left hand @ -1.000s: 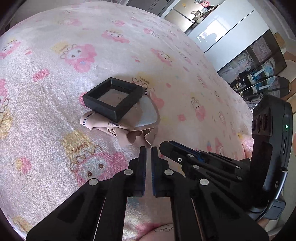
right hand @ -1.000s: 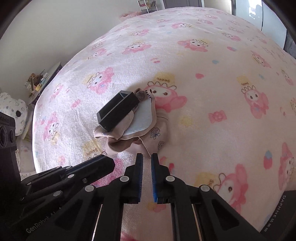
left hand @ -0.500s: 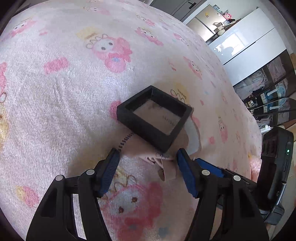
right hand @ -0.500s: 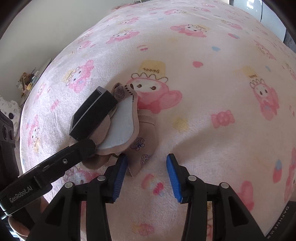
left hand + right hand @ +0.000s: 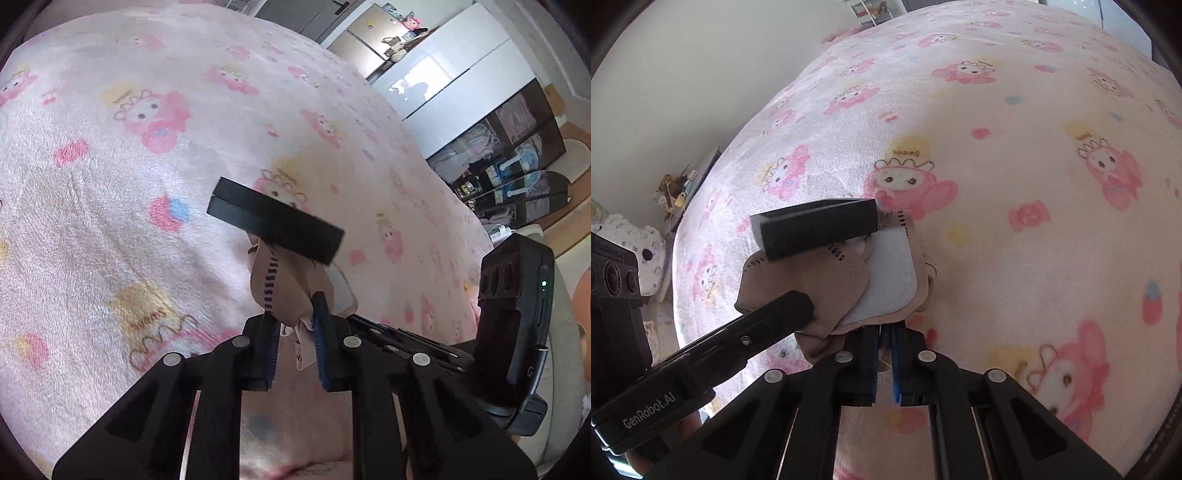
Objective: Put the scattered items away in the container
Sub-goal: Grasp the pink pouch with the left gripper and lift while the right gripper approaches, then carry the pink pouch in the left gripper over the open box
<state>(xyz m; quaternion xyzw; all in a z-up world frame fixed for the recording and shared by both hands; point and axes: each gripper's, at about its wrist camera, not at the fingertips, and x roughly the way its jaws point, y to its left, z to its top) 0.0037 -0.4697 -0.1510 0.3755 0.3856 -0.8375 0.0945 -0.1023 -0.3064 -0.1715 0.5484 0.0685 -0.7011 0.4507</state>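
Item: tidy-up on the bed (image 5: 1052, 166), pink cartoon-print blanket, logged from my remote station. Progress, as I judge it: early to middle; the one cloth piece has been gathered but nothing is yet inside the container. Left claw (image 5: 291, 343): narrowed onto the bunched tan cloth (image 5: 284, 284), blue pads pinching its lower fold. Right claw (image 5: 884, 363): nearly closed, gripping the same cloth's near edge at 6 o'clock in its own view, where the cloth (image 5: 886, 284) shows a tan scalloped border and a pale lining. Black square container (image 5: 275, 225): sits at 12 o'clock of the left claw, tilted edge-on, touching the top of the cloth; in the right wrist view the container (image 5: 816, 227) lies at 11 o'clock, resting on the cloth's far end. I cannot tell whether it is lifted clear of the blanket. Remaining, in my estimate: free the container from the cloth, then feed the cloth into it. Count: one container, one cloth item, two claws; no other loose items visible on the bed. Background: cabinets (image 5: 461, 85) at 2 o'clock of the left view.
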